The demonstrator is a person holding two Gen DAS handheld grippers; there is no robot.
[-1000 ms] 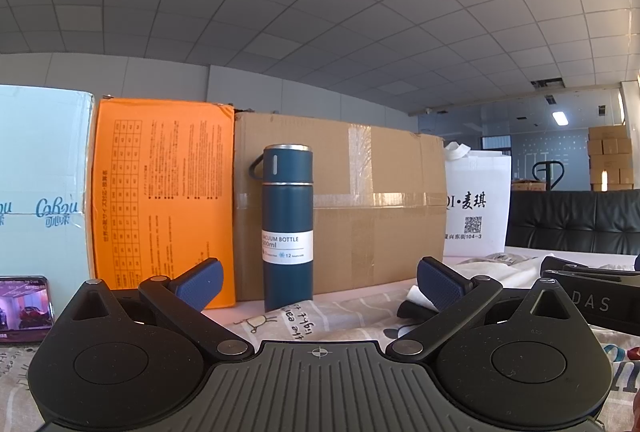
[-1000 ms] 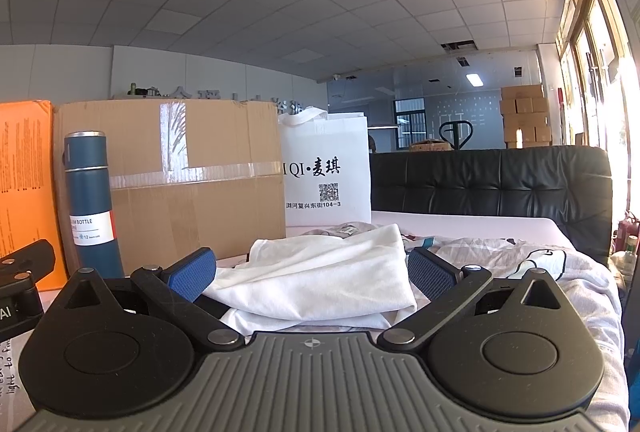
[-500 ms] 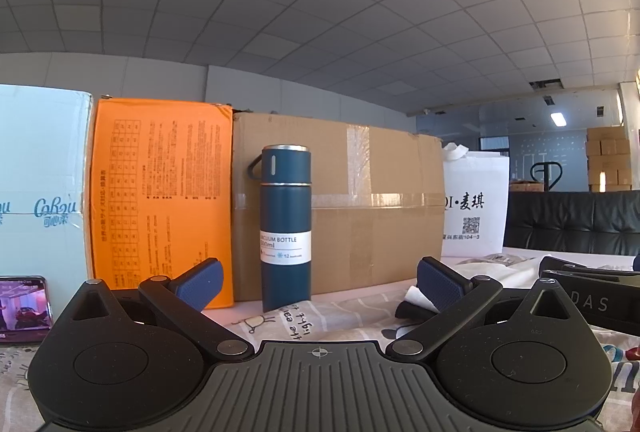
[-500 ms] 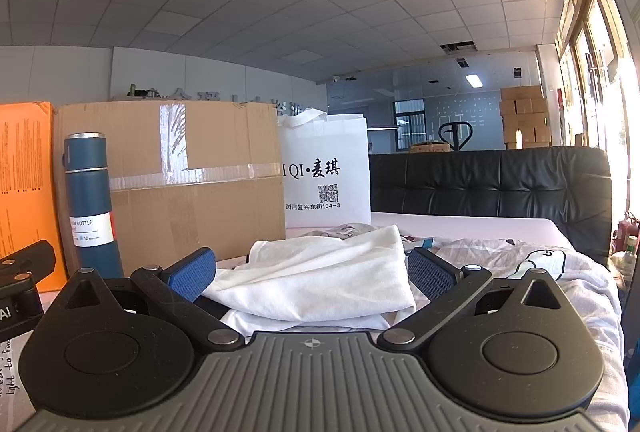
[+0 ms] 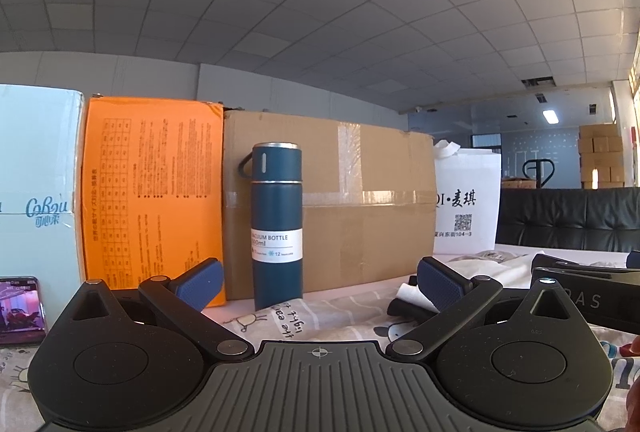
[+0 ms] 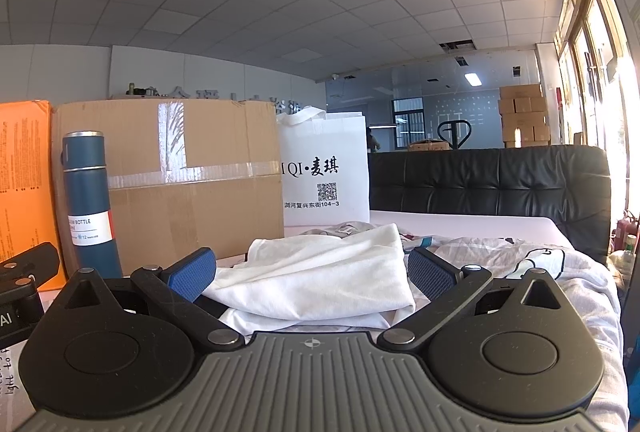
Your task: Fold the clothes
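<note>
A crumpled white garment point(image 6: 320, 272) lies on the table's printed cloth point(image 6: 560, 272), directly ahead of my right gripper point(image 6: 312, 274). That gripper is open, its blue pads either side of the garment without clamping it. In the left wrist view only a corner of the garment point(image 5: 412, 292) shows beside the right pad. My left gripper point(image 5: 318, 282) is open and empty, low over the cloth point(image 5: 340, 312), facing a blue vacuum bottle point(image 5: 276, 224). The right gripper's black body point(image 5: 584, 296) shows at that view's right edge.
Behind the bottle stand a taped cardboard box point(image 5: 360, 204), an orange box point(image 5: 154, 192), a pale blue box point(image 5: 36, 184) and a white paper bag point(image 6: 324, 172). A phone point(image 5: 20, 308) stands at the far left. A black sofa back point(image 6: 492, 180) lies beyond the table.
</note>
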